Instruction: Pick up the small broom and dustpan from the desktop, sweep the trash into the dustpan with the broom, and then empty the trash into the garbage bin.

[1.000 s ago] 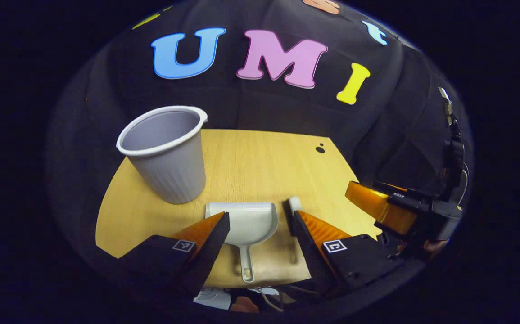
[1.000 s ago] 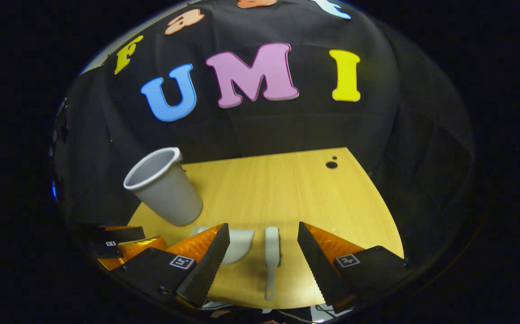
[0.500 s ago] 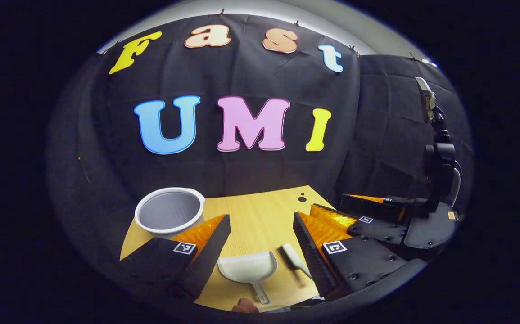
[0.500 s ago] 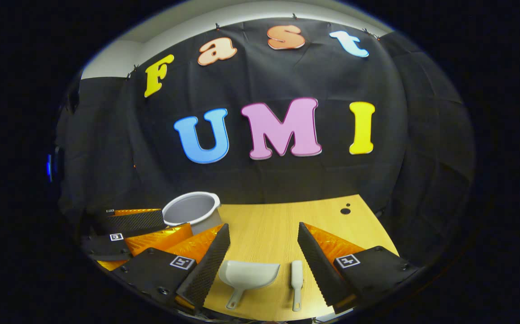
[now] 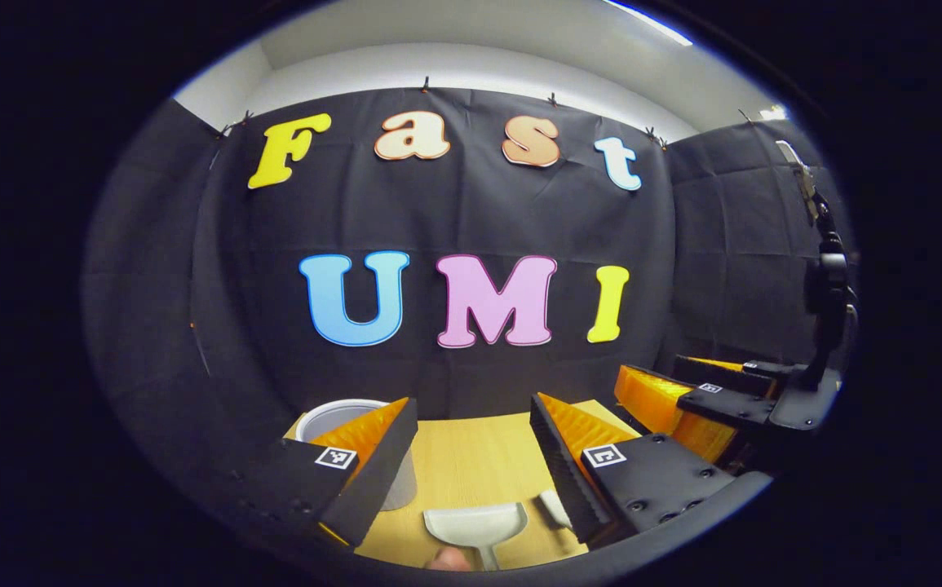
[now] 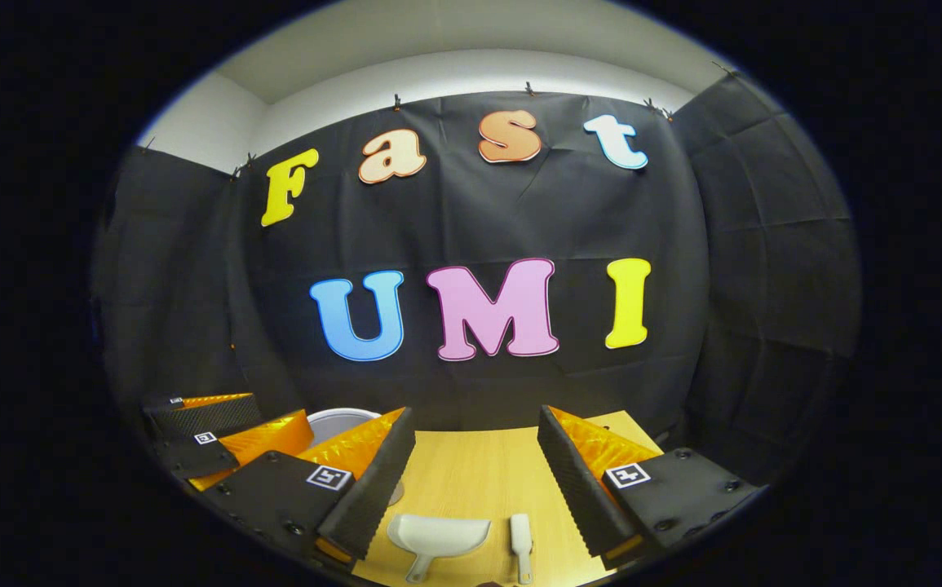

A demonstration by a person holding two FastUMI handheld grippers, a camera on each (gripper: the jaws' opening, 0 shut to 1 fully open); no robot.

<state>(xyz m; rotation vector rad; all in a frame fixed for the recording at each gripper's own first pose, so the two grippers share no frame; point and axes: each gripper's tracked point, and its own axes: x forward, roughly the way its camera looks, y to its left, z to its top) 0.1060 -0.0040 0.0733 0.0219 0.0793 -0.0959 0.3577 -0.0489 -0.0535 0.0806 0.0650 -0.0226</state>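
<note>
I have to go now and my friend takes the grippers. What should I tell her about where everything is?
Left gripper: open, holding nothing, up off the desktop.
Right gripper: open, holding nothing, also up.
Dustpan and small broom lie side by side on the near edge of the desktop, broom to the right.
Garbage bin stands upright at the left of the desktop.
Done: nothing picked up yet.
Left: grab dustpan and broom, sweep, empty into bin. I can't make out any trash from here.

Left gripper [image 5: 473, 412] held level, jaws wide apart, gripping nothing; right gripper [image 6: 476, 420] likewise level, fingers spread, nothing between them; in the left gripper view right gripper [image 5: 666, 383] sits alongside to the right, and what may be a fingertip [image 5: 448, 559] shows at bottom edge
</note>
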